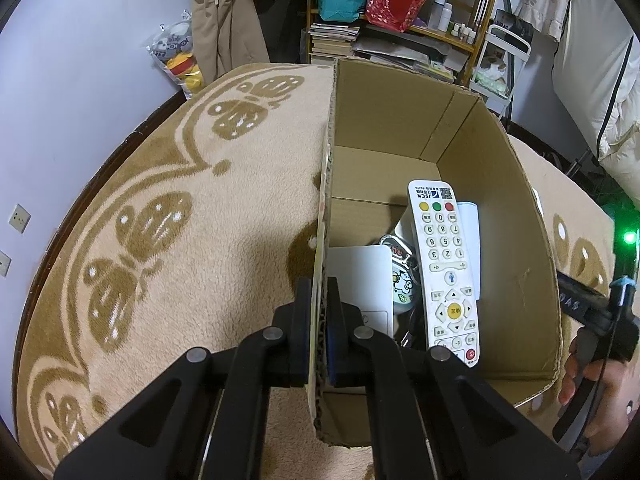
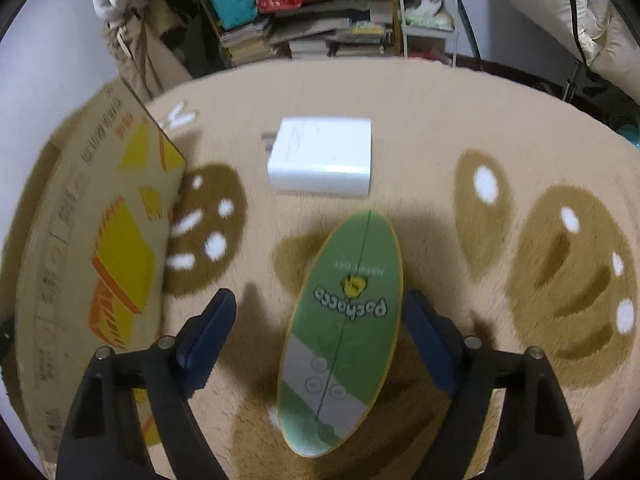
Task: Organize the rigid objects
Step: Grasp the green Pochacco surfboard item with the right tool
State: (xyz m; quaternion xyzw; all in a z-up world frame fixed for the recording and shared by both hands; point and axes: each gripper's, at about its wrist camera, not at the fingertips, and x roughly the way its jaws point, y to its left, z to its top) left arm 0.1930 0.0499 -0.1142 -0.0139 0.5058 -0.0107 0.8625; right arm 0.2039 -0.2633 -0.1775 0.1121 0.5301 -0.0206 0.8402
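Observation:
My left gripper [image 1: 320,312] is shut on the left wall of an open cardboard box [image 1: 400,120] that stands on the carpet. Inside the box lie a white remote control [image 1: 444,264], a white flat box [image 1: 360,280] and a cartoon-printed item [image 1: 402,280]. My right gripper [image 2: 320,320] is open and straddles a green oval Pochacco case [image 2: 344,320] lying on the carpet, without touching it. A white charger block [image 2: 322,156] lies just beyond the case. The box's printed outer wall [image 2: 92,248] is at the left of the right wrist view.
A beige carpet with brown patterns [image 1: 160,200] covers the floor. A shelf with books, bags and bottles [image 1: 400,8] stands behind the box. A white wire cart [image 2: 428,8] and bedding [image 2: 600,20] are at the far right. The other hand-held gripper [image 1: 592,320] shows at the right edge.

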